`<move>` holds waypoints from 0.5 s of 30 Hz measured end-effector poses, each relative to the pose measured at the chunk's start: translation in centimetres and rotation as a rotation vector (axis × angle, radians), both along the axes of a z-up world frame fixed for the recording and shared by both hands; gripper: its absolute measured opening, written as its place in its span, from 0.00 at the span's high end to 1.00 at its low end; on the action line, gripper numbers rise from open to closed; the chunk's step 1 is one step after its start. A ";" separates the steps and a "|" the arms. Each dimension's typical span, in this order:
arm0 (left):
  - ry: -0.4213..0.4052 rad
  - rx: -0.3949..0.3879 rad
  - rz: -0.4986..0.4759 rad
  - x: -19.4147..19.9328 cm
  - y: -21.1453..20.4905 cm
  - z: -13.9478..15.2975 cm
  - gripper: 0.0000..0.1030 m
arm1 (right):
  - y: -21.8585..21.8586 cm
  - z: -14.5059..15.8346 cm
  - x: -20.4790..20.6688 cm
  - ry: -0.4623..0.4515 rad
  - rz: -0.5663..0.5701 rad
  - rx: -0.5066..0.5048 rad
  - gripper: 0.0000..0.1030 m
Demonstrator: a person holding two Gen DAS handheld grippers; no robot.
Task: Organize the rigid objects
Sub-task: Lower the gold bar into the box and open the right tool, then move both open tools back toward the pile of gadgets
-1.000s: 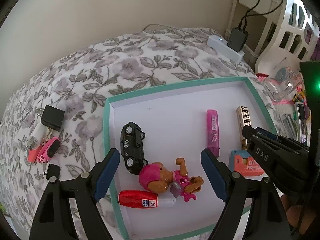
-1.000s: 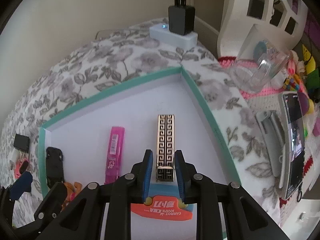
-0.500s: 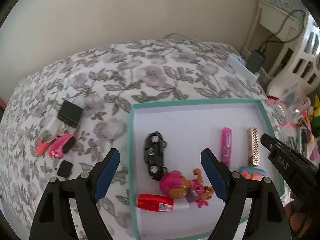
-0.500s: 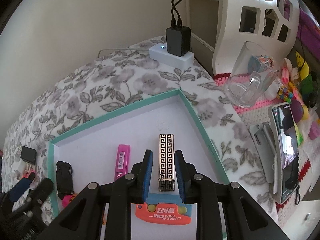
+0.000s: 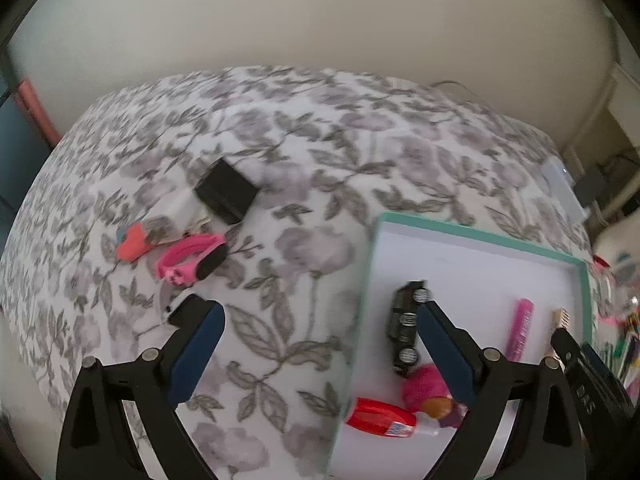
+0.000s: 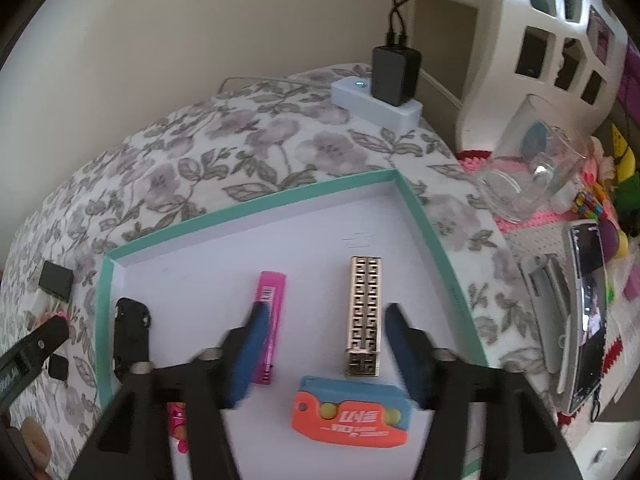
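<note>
A teal-rimmed white tray lies on the floral bedspread. A gold patterned bar rests flat in it. My right gripper hangs over the bar with its jaws opening; the pads are clear of it. Close by lie a pink highlighter, an orange and blue toy knife and a black toy car. My left gripper hovers over the tray's left rim, its jaws opening wider with nothing between them. On the cloth to its left lie a black charger cube, a pink clip-like item and an orange piece.
A pink-haired doll and a red glue bottle lie at the tray's near left. A power strip with a black adapter sits at the bed's far corner. A glass mug and a phone are on the right.
The right jaws have spread and let go of the gold bar, which stays in the tray. The left gripper has swung left from over the tray toward the cloth and opened wider.
</note>
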State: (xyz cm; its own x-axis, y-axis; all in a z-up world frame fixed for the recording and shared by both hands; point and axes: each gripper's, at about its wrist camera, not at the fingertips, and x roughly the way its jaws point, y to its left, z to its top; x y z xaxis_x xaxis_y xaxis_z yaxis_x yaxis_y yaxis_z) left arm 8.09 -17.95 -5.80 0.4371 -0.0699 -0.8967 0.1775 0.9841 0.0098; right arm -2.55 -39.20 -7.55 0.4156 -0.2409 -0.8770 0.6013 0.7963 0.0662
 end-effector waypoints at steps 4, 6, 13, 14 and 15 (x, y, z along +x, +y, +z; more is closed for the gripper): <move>0.030 0.006 0.054 0.7 1.3 -0.4 0.05 | 0.8 -0.2 0.5 0.001 0.033 0.004 0.25; 0.042 0.002 0.084 1.1 2.2 -0.6 0.05 | 1.2 -0.3 0.7 0.006 0.048 -0.004 0.17; 0.074 -0.036 0.171 2.5 5.2 -1.0 0.05 | 1.9 -0.4 1.1 0.008 0.068 -0.020 0.03; 0.076 -0.038 0.180 2.7 5.6 -1.0 0.05 | 2.0 -0.4 1.2 0.007 0.068 -0.019 0.02; 0.077 -0.040 0.190 2.9 6.1 -1.0 0.05 | 2.0 -0.4 1.3 0.006 0.069 -0.016 0.02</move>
